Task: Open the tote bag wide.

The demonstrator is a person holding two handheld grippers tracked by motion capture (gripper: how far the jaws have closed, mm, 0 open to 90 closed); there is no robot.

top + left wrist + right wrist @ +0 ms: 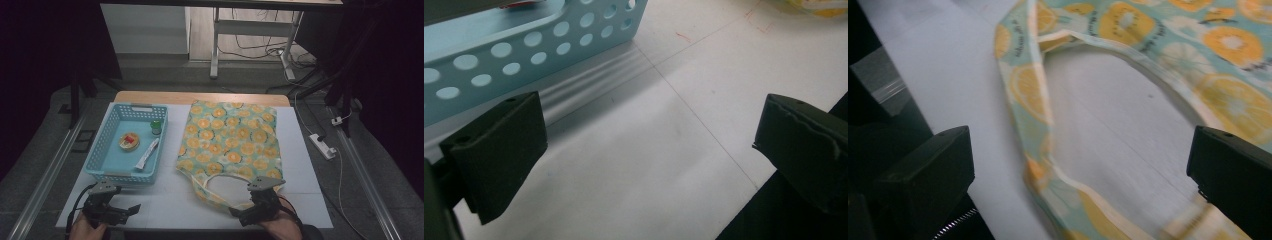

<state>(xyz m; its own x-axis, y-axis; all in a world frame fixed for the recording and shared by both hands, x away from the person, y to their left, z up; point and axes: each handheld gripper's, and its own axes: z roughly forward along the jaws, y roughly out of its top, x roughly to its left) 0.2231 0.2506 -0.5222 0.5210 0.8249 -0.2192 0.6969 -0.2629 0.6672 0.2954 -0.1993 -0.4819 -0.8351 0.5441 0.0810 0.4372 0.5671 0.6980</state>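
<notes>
Both tongs, left [131, 209] and right [239, 218], wait wide apart at the near edge of the surface [170, 202], the right facing the bag [231, 142] handle [1040, 125], likely to lift it, the basket [107, 176] beside

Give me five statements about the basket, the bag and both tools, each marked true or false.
1. The blue basket sits left of the orange-print bag. True.
2. The right tool is shut on the bag's handle. False: its jaws stand wide open around the handle, apart from it.
3. The left tool is open over bare table. True.
4. The basket holds nothing. False: a white tube, a round tin and a green-capped jar lie inside.
5. The bag stands upright. False: it lies flat.
</notes>
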